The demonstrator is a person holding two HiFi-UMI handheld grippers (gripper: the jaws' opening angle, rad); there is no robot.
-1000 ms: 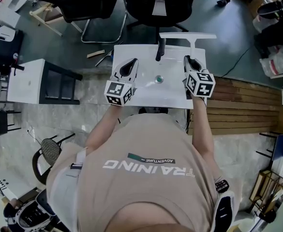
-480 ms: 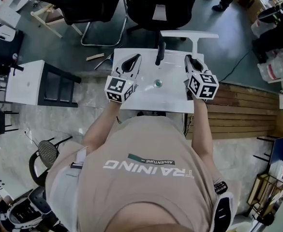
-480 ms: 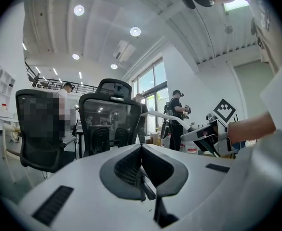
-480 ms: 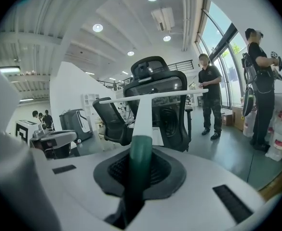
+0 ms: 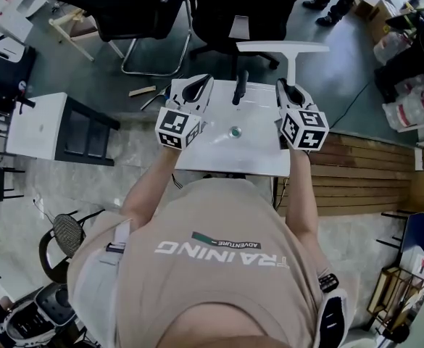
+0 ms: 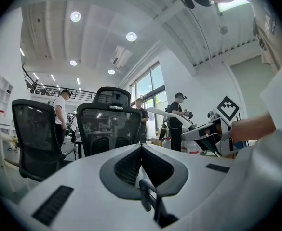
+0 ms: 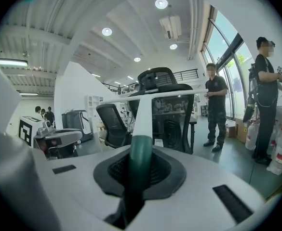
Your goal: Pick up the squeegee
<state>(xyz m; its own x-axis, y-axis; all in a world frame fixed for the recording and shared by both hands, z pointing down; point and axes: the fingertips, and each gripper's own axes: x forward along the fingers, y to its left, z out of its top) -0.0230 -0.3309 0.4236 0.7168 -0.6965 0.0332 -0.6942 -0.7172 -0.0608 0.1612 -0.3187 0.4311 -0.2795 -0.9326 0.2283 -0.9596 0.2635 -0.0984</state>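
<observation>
1. Right gripper (image 7: 133,177) (image 5: 282,88) was clamped narrow on the one squeegee (image 7: 144,112) (image 5: 281,47), gripping its dark green handle, with the white blade crosswise just beyond the jaws.
2. Left gripper (image 6: 141,150) (image 5: 201,83) sat alongside, jaws pressed together, empty.
3. One white table (image 5: 226,154) lay below both grippers, and two black chairs (image 5: 125,6) stood beyond.

White squeegee (image 5: 283,47), dark green handle (image 7: 140,165) — white table (image 5: 255,151) — black-and-white square markers on left gripper (image 5: 205,80) and right gripper (image 5: 281,87).

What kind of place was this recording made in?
Probably an open office or lab workspace: it has black mesh office chairs, a small white table and tall windows.
</observation>
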